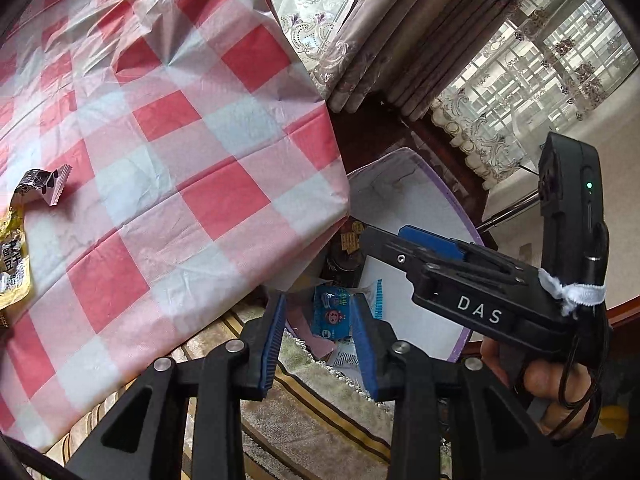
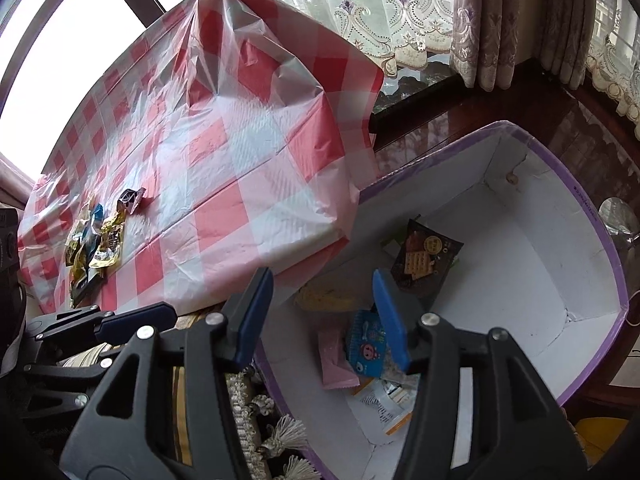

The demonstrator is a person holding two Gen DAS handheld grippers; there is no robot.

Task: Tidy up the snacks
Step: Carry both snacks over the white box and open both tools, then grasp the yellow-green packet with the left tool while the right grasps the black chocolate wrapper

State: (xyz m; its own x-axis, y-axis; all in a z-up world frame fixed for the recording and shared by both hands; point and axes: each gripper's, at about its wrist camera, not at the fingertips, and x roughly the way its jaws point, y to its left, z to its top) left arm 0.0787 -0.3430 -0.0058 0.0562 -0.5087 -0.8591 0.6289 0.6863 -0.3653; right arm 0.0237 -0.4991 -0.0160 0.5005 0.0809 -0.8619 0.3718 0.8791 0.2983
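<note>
A white box with a purple rim [image 2: 600,240] stands beside the table and holds several snack packets: a blue one [image 2: 366,344], a pink one [image 2: 336,364], a dark biscuit one [image 2: 428,256] and a yellow one [image 2: 328,300]. More packets [image 2: 96,240] lie in a heap on the red-checked tablecloth [image 2: 224,152]. My right gripper [image 2: 324,316] is open and empty over the box's near end. My left gripper [image 1: 320,332] is open and empty, looking into the box [image 1: 460,208] at the blue packet [image 1: 332,316]. A yellow packet [image 1: 12,256] lies at the table's left.
The table edge overhangs the box on the left. A striped, tasselled rug [image 2: 256,412] lies below. Dark wooden furniture [image 2: 560,120] and curtains [image 2: 492,24] stand behind the box. The right gripper's body [image 1: 480,280] crosses the left wrist view.
</note>
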